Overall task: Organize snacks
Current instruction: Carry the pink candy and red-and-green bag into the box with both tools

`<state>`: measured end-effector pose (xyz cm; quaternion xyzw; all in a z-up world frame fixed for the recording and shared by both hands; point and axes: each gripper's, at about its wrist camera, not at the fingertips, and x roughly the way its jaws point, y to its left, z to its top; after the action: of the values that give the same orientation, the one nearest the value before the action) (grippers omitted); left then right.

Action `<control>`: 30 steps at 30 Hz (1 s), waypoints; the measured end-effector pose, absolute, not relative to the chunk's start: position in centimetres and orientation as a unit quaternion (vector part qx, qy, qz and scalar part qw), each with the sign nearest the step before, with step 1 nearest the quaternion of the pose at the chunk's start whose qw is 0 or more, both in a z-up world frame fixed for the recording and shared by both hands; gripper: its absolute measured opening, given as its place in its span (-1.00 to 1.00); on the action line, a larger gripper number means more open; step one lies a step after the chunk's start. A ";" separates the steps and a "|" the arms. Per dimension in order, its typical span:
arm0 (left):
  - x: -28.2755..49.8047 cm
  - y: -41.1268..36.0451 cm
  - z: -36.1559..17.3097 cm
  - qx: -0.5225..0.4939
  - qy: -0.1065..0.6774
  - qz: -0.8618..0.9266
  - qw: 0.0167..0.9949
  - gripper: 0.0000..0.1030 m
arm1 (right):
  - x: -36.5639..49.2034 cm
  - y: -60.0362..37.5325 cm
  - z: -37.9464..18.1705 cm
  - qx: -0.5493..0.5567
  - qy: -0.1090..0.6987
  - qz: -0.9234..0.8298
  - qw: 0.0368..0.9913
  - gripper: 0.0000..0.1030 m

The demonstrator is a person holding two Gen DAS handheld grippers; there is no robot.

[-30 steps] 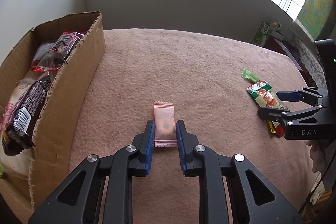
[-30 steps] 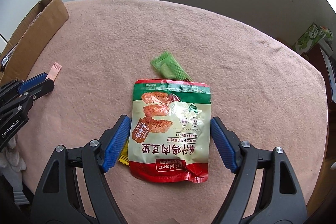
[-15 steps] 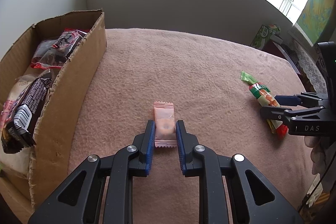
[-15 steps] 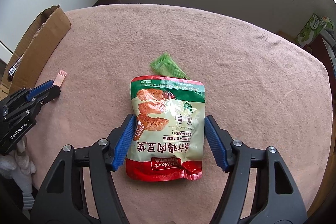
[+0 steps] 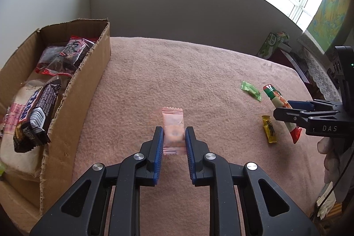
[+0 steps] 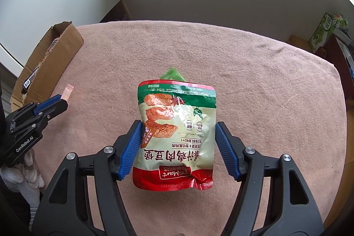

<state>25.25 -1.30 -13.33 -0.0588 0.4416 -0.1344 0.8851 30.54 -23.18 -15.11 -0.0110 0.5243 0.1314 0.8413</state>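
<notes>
My left gripper [image 5: 173, 134] is shut on a small pink candy wrapper [image 5: 173, 123] that lies on the pink tablecloth [image 5: 177, 72], beside the cardboard box [image 5: 93, 72]. The right wrist view has that gripper [image 6: 55, 103] at far left with the pink wrapper [image 6: 67, 92] sticking out of it. My right gripper [image 6: 178, 125] is shut on a green, cream and red snack pouch [image 6: 179, 147], its blue pads pressing both side edges. In the left wrist view the pouch [image 5: 274, 94] hangs edge-on, tilted, clear of the cloth, in the right gripper [image 5: 282, 108].
The box holds several dark and red snack packs [image 5: 62, 56]. A green sachet [image 5: 251, 90] and a yellow candy [image 5: 268, 128] lie on the cloth near the right gripper. A green carton [image 5: 272, 44] stands beyond the table's far right edge. A gloved hand [image 6: 22, 171] holds the left gripper.
The right jaws closed onto the pouch and lifted it off the cloth, uncovering the yellow candy. The left gripper stayed shut on the pink candy, hardly moving.
</notes>
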 end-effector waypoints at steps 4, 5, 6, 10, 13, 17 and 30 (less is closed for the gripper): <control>24.3 -1.0 -11.9 -0.063 0.428 -0.142 0.890 -0.65 | 30.1 -22.9 -13.5 -0.007 0.515 0.136 0.847 0.34; 24.0 -0.9 -11.5 -0.063 0.425 -0.143 0.892 -0.65 | 30.0 -22.7 -13.0 -0.008 0.511 0.138 0.848 0.34; 23.8 -0.7 -11.2 -0.064 0.421 -0.145 0.893 -0.65 | 30.0 -22.5 -12.5 -0.008 0.508 0.141 0.850 0.34; 22.9 0.0 -9.6 -0.060 0.407 -0.144 0.900 -0.65 | 29.4 -21.3 -10.7 -0.011 0.495 0.152 0.856 0.34; 22.2 1.1 -8.5 -0.058 0.394 -0.139 0.906 -0.65 | 29.3 -19.6 -9.7 -0.014 0.485 0.164 0.859 0.34; 21.6 3.0 -7.3 -0.056 0.377 -0.124 0.916 -0.65 | 29.5 -16.7 -8.5 -0.015 0.472 0.180 0.863 0.34; 20.5 10.1 -6.9 -0.070 0.359 -0.072 0.928 -0.65 | 31.0 -5.3 -7.2 -0.043 0.456 0.246 0.854 0.34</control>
<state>20.51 10.07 -6.89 -0.0700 0.3590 -0.0723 0.9279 31.04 -5.33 -7.21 -0.0428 0.4561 0.2459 0.8542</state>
